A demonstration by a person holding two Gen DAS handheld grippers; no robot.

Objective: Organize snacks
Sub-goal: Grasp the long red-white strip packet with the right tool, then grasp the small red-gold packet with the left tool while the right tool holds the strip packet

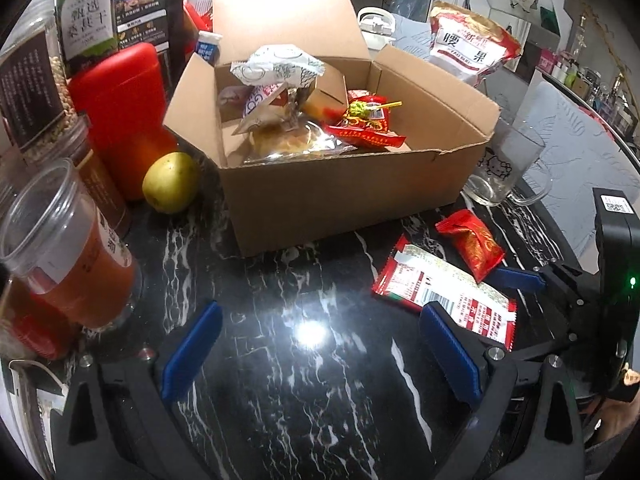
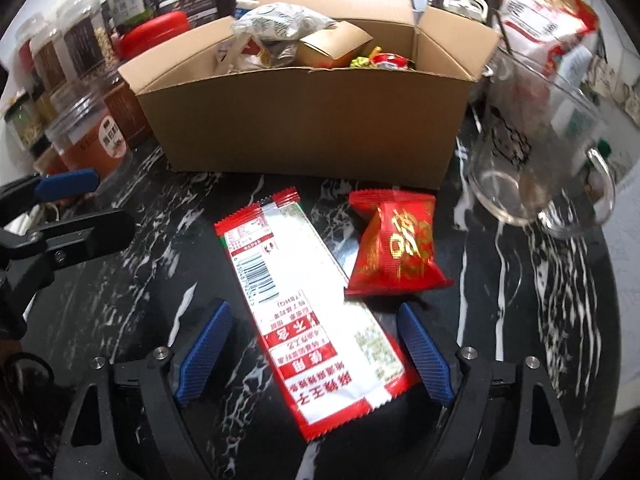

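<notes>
The long red-and-white snack packet [image 2: 316, 320] is lying flat on the black marble counter [image 1: 320, 380] between the spread pads of the right tool [image 2: 316, 356], ungripped. A small red pouch [image 2: 396, 248] is touching its far edge (the cardboard box [image 2: 304, 120] is standing just behind), while the left tool [image 1: 320, 352] is hovering spread wide over bare counter.

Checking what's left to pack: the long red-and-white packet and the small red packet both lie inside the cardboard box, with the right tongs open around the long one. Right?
Not quite: the long red-and-white packet and small red packet lie on the table before the cardboard box, per the right wrist view. The right tongs are open around the long one.
</notes>
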